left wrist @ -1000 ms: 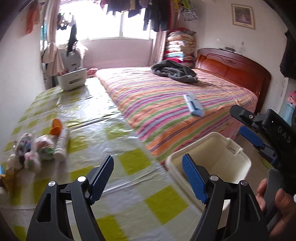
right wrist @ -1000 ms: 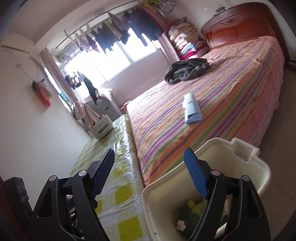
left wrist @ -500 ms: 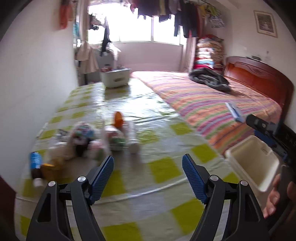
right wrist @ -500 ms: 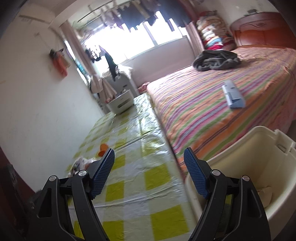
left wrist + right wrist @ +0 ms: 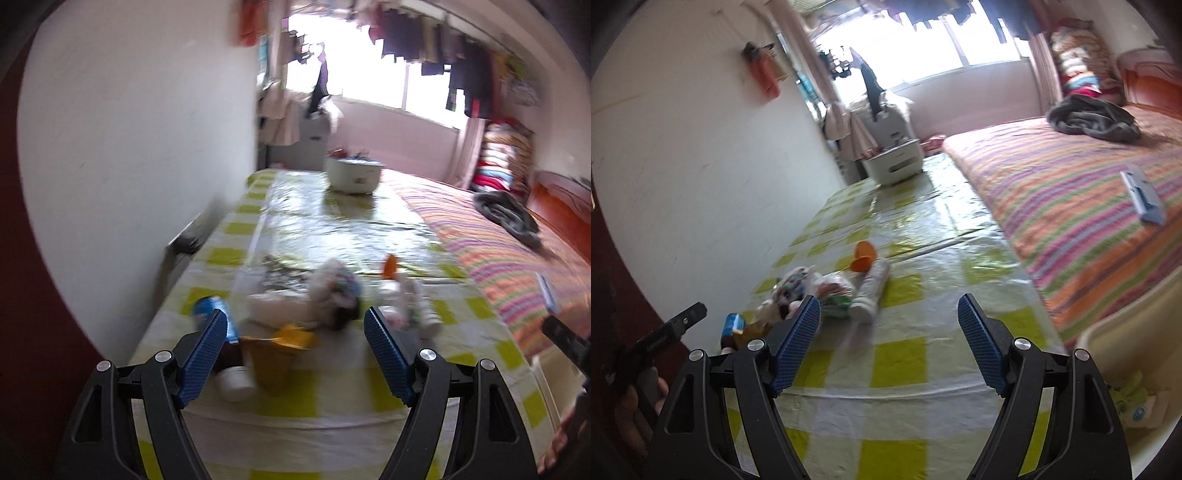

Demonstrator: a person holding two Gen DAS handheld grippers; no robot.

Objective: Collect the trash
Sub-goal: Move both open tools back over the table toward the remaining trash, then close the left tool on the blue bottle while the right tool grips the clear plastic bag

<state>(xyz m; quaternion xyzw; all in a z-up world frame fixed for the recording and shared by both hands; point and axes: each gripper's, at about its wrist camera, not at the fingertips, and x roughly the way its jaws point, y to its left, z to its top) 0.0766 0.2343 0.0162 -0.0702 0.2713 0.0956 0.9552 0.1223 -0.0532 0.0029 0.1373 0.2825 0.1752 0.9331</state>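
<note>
Bedroom, daylight from a wide window [image 5: 923, 48] with clothes hanging above it. Low platform along the white wall is covered by a glossy yellow-green checked sheet [image 5: 897, 354]; beside it a bed with a striped cover [image 5: 1071, 206] and a red-brown headboard [image 5: 565, 199]. Dark grey garment [image 5: 1093, 120] heaped near the headboard; a blue and white flat object [image 5: 1143, 199] lies on the cover further down

Trash sits in a loose cluster on the checked sheet, on the wall side. Right wrist view: white cylindrical bottle [image 5: 870, 291] on its side, orange cap-like piece [image 5: 863, 255] just beyond it, crumpled printed wrappers [image 5: 816, 286] touching the bottle, a blue-labelled bottle [image 5: 733, 326] nearest the wall. Left wrist view is blurred: same cluster, with a yellow container [image 5: 279, 354] and the blue-labelled item [image 5: 210, 312] lying between and just ahead of the jaws; finer detail cannot be told

Left gripper [image 5: 295, 354]: blue pads spread wide, nothing between them pressed or touched, hanging over the near part of the cluster. Right gripper [image 5: 888, 341]: pads spread wide, empty, over bare checked sheet to the right of the trash

Cream plastic bin [image 5: 1123, 332] stands at the lower right, against the bed edge, with a few items inside. White tub [image 5: 352, 177] at the far end of the platform. A hand [image 5: 631, 402] holding the left gripper shows at the left edge of the right wrist view
</note>
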